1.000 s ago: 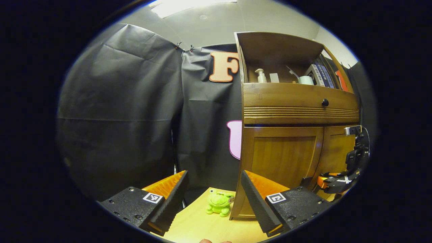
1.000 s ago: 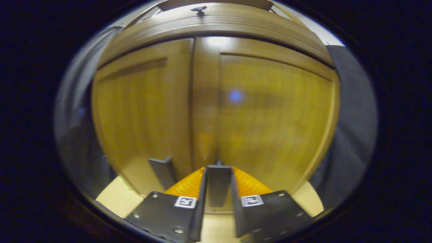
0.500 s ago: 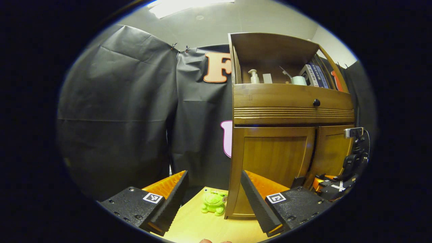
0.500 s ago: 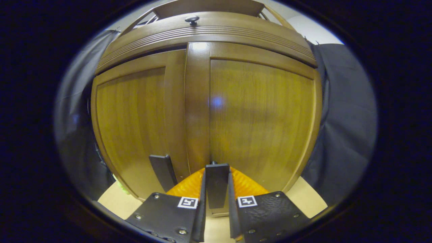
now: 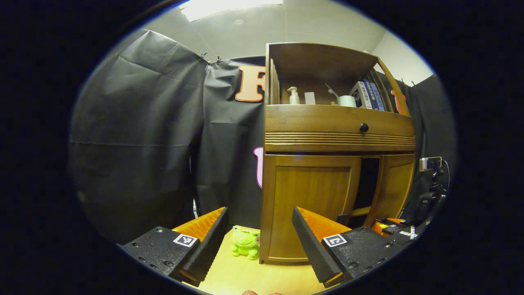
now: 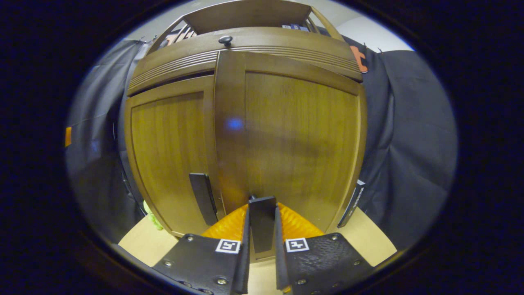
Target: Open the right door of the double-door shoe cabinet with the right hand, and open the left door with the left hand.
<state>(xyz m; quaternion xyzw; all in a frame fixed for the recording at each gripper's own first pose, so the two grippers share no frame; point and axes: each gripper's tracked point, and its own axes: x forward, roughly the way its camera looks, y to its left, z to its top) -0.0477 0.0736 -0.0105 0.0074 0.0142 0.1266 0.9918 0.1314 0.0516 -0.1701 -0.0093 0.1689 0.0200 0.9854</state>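
1. The shoe cabinet (image 5: 339,131) stands at 2 o'clock on the bench (image 5: 254,278); its right door (image 6: 299,139) is ajar, its left door (image 5: 311,205) closed.
2. The right tongs (image 6: 262,246) pinch the right door's handle (image 6: 262,221); the left tongs (image 5: 258,241) are spread.
3. A green frog toy (image 5: 245,243) sits beside the cabinet.

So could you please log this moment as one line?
right gripper: shut on right door handle | right door: ajar | left door: closed | left gripper: open

In the left gripper view, I am seeing only a dark gap (image 5: 366,180) behind the right door (image 5: 393,186), so the inside is staying hidden from me. The right hand-held gripper (image 5: 395,229) at the lower right of the frame is being cut off by my own finger. The shelf items (image 5: 348,96) at the upper middle are too small to identify. In the right gripper view, the right door's handle (image 6: 262,223) is hiding its own mount.
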